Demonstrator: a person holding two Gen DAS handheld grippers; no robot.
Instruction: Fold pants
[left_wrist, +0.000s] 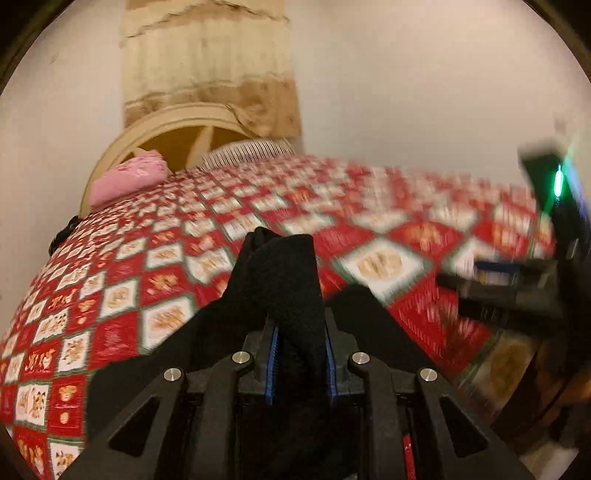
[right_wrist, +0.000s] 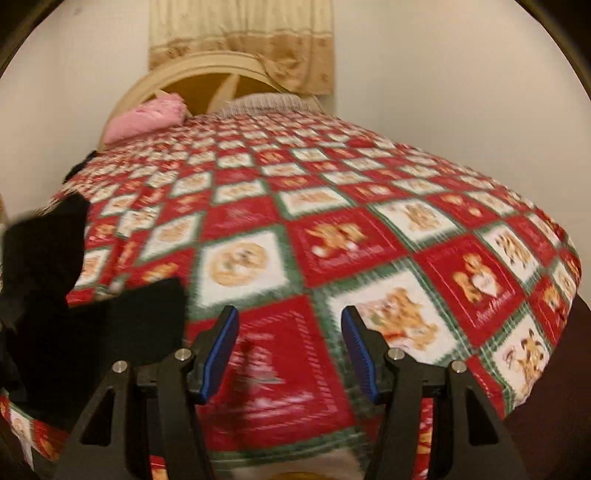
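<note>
— Both claws first, then. How do they stand?

— Left gripper (left_wrist: 300, 354) is clamped on a bunched fold of the black pants (left_wrist: 280, 280); the cloth fills the gap between my blue pads (left_wrist: 273, 363) and stands up out of them in a lump. My right gripper (right_wrist: 289, 350) is spread wide, with nothing between its fingers, hovering over the quilt (right_wrist: 332, 236).

— Where do the pants lie?

— From the right wrist view, the pants (right_wrist: 66, 295) hang and pool at the near left edge of the bed, dark against the red, white and green squares. Part of the cloth rises off the quilt towards my left claw.

— And room to work?

— Just past my right fingers the quilt runs broad and flat. Its right edge curves down and away, and the near edge drops off below my claws. In the left wrist view my other gripper (left_wrist: 517, 280) shows blurred at the right, apart from the held cloth.

— Further back?

— A pink pillow (right_wrist: 147, 120) lies at the far left by the curved headboard (right_wrist: 207, 68), a striped one (right_wrist: 266, 101) beside it. Behind hangs a beige curtain (right_wrist: 240, 29) against the pale wall (right_wrist: 461, 92).
</note>
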